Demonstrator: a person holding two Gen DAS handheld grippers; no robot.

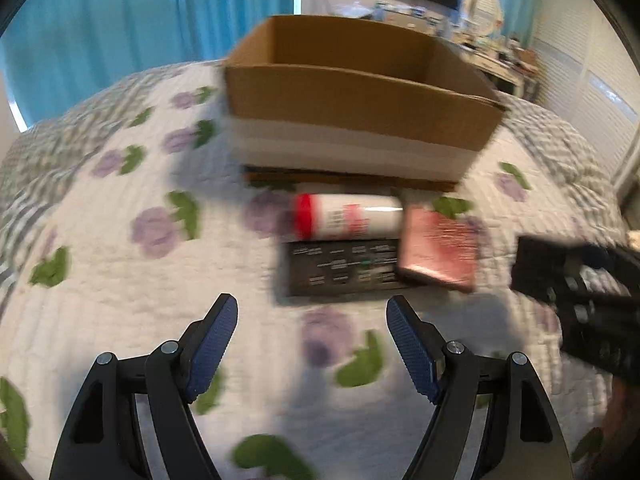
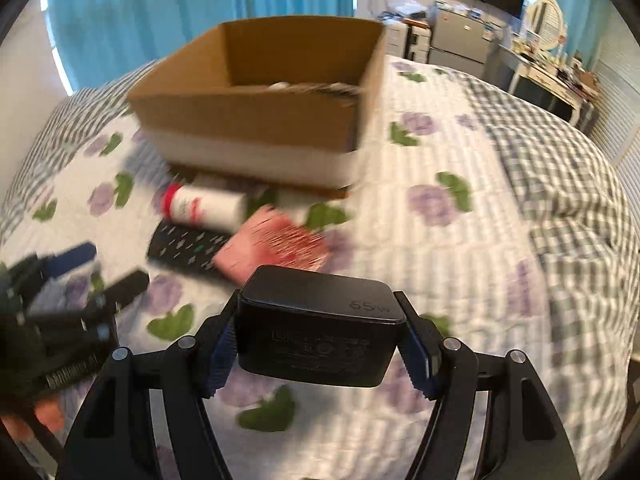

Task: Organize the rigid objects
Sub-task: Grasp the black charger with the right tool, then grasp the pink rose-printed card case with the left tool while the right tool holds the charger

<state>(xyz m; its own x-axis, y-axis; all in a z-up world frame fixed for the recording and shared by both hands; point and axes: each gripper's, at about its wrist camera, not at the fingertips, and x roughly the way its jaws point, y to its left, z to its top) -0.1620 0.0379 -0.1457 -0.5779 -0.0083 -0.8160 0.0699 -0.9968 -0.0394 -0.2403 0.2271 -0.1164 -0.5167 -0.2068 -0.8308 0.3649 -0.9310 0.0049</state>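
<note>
My right gripper (image 2: 318, 320) is shut on a black power adapter (image 2: 320, 328) and holds it above the quilt, short of the cardboard box (image 2: 256, 120). My left gripper (image 1: 312, 320) is open and empty, just in front of a black remote (image 1: 340, 268). A white bottle with a red cap (image 1: 348, 216) lies behind the remote, near the box (image 1: 360, 100). A pink case (image 1: 440, 252) rests on the remote's right end. The same bottle (image 2: 204, 206), remote (image 2: 184, 248) and pink case (image 2: 276, 246) show in the right wrist view. The right gripper shows at the right edge of the left wrist view (image 1: 580, 280).
Everything lies on a bed with a floral quilt (image 1: 120, 260). A checked blanket (image 2: 560, 180) covers the bed's right side. Some things lie inside the box, blurred. Blue curtains, a TV and a cluttered desk (image 2: 552, 68) stand behind the bed.
</note>
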